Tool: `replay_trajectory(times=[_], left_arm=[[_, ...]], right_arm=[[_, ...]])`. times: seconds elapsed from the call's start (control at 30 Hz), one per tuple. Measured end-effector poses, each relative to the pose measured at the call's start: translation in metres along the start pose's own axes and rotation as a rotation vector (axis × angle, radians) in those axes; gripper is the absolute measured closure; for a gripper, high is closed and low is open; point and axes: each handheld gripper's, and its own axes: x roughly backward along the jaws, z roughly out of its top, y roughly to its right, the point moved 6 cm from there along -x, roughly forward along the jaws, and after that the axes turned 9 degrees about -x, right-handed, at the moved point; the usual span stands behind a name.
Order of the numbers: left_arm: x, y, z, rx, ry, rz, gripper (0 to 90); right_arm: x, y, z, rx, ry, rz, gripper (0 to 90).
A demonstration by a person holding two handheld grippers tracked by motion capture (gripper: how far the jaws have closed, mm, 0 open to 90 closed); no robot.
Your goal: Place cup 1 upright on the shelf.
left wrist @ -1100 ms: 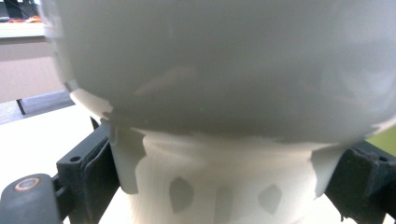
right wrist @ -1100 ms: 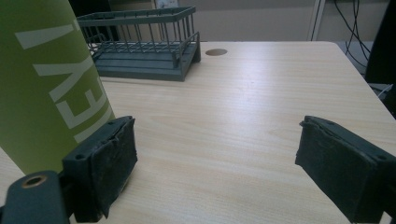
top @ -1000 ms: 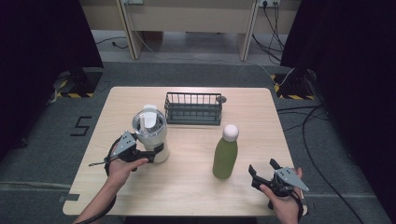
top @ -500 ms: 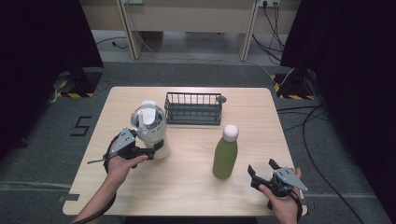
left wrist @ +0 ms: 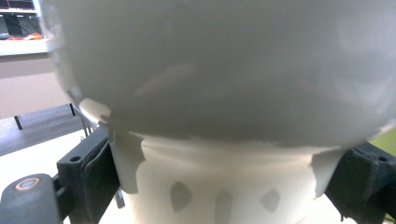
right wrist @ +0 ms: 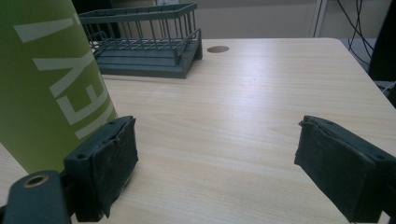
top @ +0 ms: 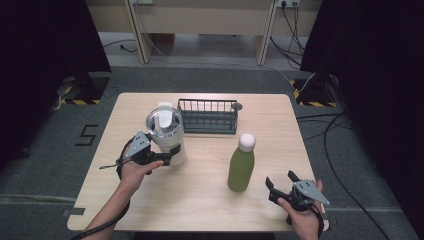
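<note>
White lidded tumbler (top: 166, 134), tilted, clamped at its base, near table's left.

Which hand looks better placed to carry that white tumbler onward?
Left: its hand-held gripper already clamps the white tumbler; the right hand-held gripper sits open beside the green bottle.

The worktop (top: 200, 200) is pale wood-grain laminate, smooth with a soft sheen. The tumbler (top: 167, 137) looks like matt white coated metal, with a clear glossy plastic lid. The green bottle (top: 241, 167) has a satin finish and a matt white cap. The rack (top: 207, 116) is dark wire, matt. The fingers (right wrist: 109, 163) carry black, rough, worn rubbery pads.
</note>
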Motion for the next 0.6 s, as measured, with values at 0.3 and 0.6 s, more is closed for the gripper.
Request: replay_trajectory(times=[0.3, 0.6], left_arm=[[-0.009, -0.003, 0.007, 0.005, 0.012, 0.003, 9.6], [-0.015, -0.007, 0.016, -0.006, 0.018, 0.006, 9.6]], right_arm=[[0.000, 0.000, 0.000, -0.002, 0.000, 0.001, 12.8], [-0.001, -0.001, 0.000, 0.000, 0.000, 0.001, 13.2]])
